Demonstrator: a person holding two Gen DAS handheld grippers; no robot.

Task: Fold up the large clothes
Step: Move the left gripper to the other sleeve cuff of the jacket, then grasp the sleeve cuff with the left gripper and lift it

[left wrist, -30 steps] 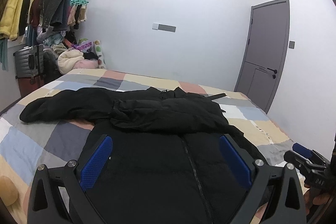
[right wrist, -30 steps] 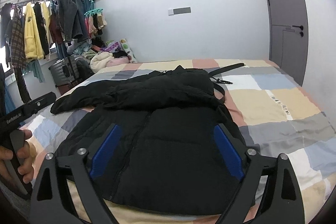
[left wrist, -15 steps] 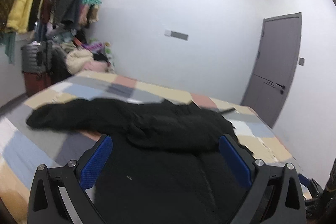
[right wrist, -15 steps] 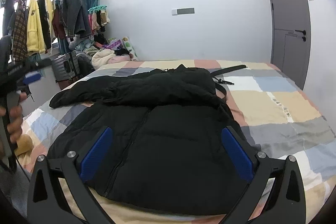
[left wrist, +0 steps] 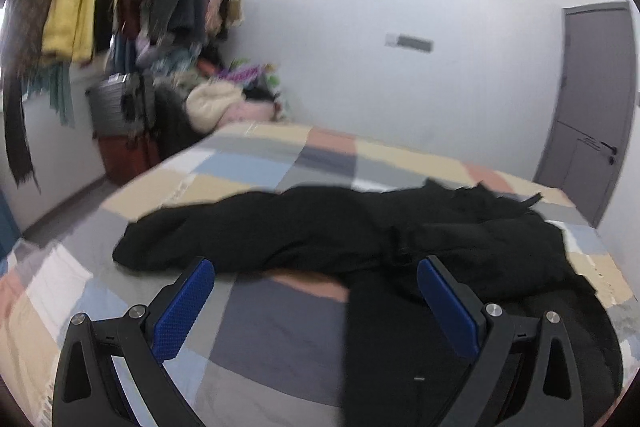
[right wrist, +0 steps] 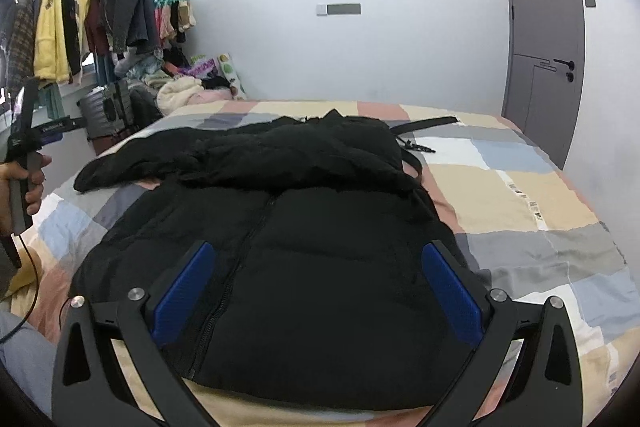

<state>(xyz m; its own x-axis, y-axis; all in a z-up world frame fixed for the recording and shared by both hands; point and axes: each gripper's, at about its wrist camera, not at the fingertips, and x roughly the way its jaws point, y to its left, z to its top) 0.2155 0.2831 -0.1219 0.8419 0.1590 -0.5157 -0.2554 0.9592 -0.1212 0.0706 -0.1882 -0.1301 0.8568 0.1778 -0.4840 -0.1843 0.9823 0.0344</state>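
A large black puffer jacket [right wrist: 304,235] lies front up on the patchwork bed [right wrist: 520,203], zip down its middle, one sleeve folded across its chest. The other sleeve [left wrist: 224,231] stretches out to the left over the cover. My left gripper [left wrist: 316,267] is open and empty, held above the bed near that sleeve, pointing at its lower edge. My right gripper [right wrist: 316,251] is open and empty, above the jacket's hem. In the right wrist view the left gripper [right wrist: 24,143] shows at the far left, held in a hand.
A rack of hanging clothes [right wrist: 80,23] and a pile of laundry with suitcases [right wrist: 120,103] stand left of the bed. A grey door [right wrist: 544,39] is at the right wall. A black belt [right wrist: 424,125] lies on the bed beyond the jacket.
My left gripper has swung to the left, from over the jacket's body to beside the outstretched sleeve. My right gripper has opened slightly wider and stayed over the hem.
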